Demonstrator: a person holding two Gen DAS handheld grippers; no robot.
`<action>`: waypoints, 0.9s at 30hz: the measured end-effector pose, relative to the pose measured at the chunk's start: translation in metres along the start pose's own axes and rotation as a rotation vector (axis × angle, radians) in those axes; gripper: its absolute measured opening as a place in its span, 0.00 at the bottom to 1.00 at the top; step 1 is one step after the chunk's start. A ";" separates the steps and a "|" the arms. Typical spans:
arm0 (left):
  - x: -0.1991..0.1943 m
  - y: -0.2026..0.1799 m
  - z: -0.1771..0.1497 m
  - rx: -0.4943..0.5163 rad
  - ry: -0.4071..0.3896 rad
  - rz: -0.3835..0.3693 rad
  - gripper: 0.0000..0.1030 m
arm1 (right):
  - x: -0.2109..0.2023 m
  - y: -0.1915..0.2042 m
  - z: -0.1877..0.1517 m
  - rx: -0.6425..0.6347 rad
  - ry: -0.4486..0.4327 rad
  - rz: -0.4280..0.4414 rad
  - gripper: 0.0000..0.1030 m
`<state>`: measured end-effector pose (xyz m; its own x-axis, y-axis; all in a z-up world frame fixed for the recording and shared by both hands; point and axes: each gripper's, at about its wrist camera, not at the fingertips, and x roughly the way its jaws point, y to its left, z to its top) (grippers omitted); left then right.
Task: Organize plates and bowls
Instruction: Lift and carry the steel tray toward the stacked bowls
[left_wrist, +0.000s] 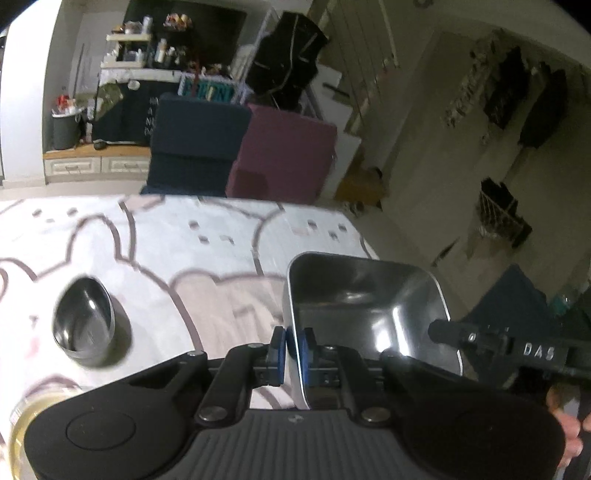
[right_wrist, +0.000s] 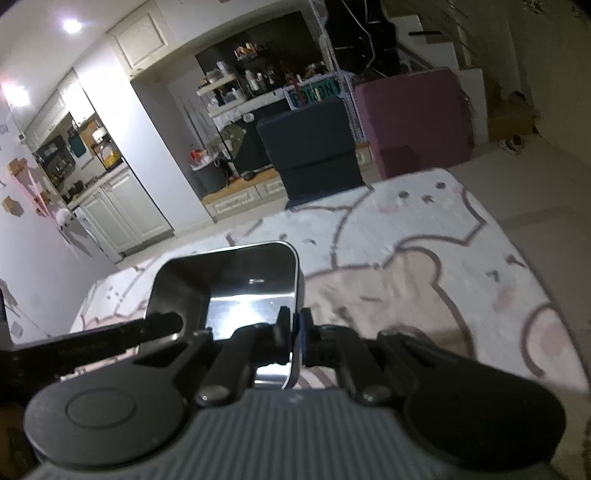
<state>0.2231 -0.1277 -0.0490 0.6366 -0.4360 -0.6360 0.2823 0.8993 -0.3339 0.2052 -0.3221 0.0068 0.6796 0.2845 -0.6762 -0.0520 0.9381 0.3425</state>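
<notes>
- On the far left of the left wrist view, a glass jar (left_wrist: 22, 424) with a yellowish inside shows only in part at the frame's edge, on the cartoon-print tablecloth (left_wrist: 155, 258).
- Next, a small round steel bowl (left_wrist: 86, 325) stands upright on the cloth, well apart from both of your grippers.
- Your left gripper (left_wrist: 293, 349) has its blue pads pressed onto the left wall of the square steel tray (left_wrist: 369, 314), one pad inside and one outside.
- The tray is tilted, its open side facing the camera; whether it touches the cloth I cannot tell.
- Your right gripper (right_wrist: 295, 338) pinches the tray's (right_wrist: 229, 280) opposite wall, fingers nearly together on the thin metal.
- Beyond the table stand a navy armchair (right_wrist: 314, 147) and a maroon armchair (right_wrist: 413, 118).
</notes>
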 end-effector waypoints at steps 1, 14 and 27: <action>0.003 -0.004 -0.008 0.000 0.009 -0.001 0.08 | -0.003 -0.003 -0.004 -0.006 0.007 -0.012 0.05; 0.049 -0.006 -0.081 -0.007 0.132 0.064 0.08 | 0.013 -0.004 -0.042 -0.212 0.138 -0.162 0.06; 0.064 0.000 -0.092 0.033 0.160 0.129 0.14 | 0.025 0.018 -0.059 -0.309 0.188 -0.197 0.08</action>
<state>0.1977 -0.1591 -0.1542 0.5480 -0.3146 -0.7750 0.2308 0.9475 -0.2214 0.1781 -0.2868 -0.0426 0.5547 0.0974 -0.8264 -0.1704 0.9854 0.0018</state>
